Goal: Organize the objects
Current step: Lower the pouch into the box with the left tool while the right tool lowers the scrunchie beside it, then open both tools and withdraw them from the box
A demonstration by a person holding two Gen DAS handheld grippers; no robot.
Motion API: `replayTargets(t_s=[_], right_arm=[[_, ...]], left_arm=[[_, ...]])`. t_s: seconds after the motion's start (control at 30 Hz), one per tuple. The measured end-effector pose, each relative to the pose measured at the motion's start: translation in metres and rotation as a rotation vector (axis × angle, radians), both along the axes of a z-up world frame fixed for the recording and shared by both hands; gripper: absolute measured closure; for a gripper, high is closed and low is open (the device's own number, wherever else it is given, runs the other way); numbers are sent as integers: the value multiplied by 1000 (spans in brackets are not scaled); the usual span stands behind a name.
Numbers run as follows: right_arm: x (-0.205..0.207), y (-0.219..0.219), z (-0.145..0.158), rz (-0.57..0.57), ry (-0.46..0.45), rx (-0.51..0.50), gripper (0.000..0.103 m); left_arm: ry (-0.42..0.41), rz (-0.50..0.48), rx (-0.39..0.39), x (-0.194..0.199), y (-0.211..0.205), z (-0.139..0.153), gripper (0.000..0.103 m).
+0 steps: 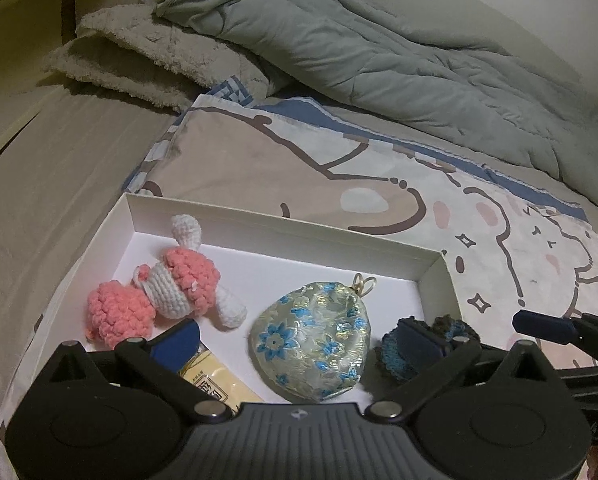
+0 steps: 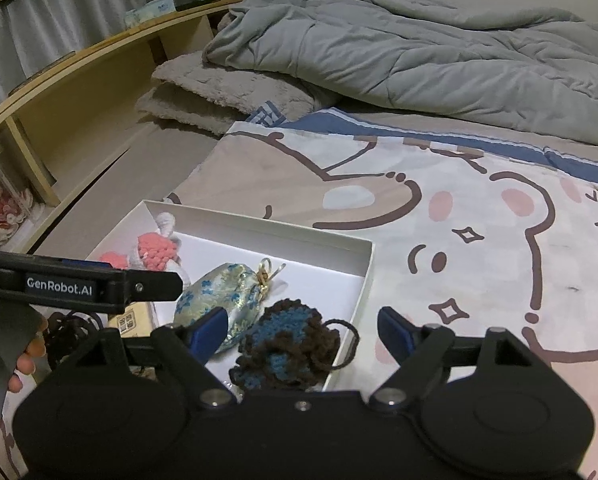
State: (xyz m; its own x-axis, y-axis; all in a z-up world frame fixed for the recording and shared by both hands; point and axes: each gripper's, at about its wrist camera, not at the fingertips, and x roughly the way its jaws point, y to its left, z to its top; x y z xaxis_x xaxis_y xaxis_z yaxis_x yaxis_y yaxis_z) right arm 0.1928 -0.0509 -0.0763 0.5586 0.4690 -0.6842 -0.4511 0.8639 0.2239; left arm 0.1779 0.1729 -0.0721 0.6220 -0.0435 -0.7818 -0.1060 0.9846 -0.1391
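A white shallow box (image 1: 283,228) (image 2: 363,276) lies on the bed. In it are a pink and white crochet toy (image 1: 171,288) (image 2: 155,250), a floral brocade pouch (image 1: 311,344) (image 2: 219,292), a brown and blue crochet piece (image 1: 391,356) (image 2: 291,344) and a yellow packet (image 1: 215,380) (image 2: 129,320). My left gripper (image 1: 299,340) is open, low over the box, with the pouch between its fingers. My right gripper (image 2: 303,328) is open over the box's near right corner, with the crochet piece between its fingers. It shows in the left wrist view (image 1: 547,326).
The box rests on a cartoon-print cover (image 1: 379,184) (image 2: 479,216). A grey duvet (image 1: 379,48) (image 2: 419,48) and a fluffy folded blanket (image 1: 139,60) (image 2: 219,88) lie behind. A wooden headboard shelf (image 2: 79,92) runs along the left.
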Motion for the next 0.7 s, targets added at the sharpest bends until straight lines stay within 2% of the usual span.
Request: replayTargets(t_s=[0.7], right_arm=[[-32,-28,36,-18,-66,37,18]], left_arm=[[-51,12,20,-41,-13,38,0]])
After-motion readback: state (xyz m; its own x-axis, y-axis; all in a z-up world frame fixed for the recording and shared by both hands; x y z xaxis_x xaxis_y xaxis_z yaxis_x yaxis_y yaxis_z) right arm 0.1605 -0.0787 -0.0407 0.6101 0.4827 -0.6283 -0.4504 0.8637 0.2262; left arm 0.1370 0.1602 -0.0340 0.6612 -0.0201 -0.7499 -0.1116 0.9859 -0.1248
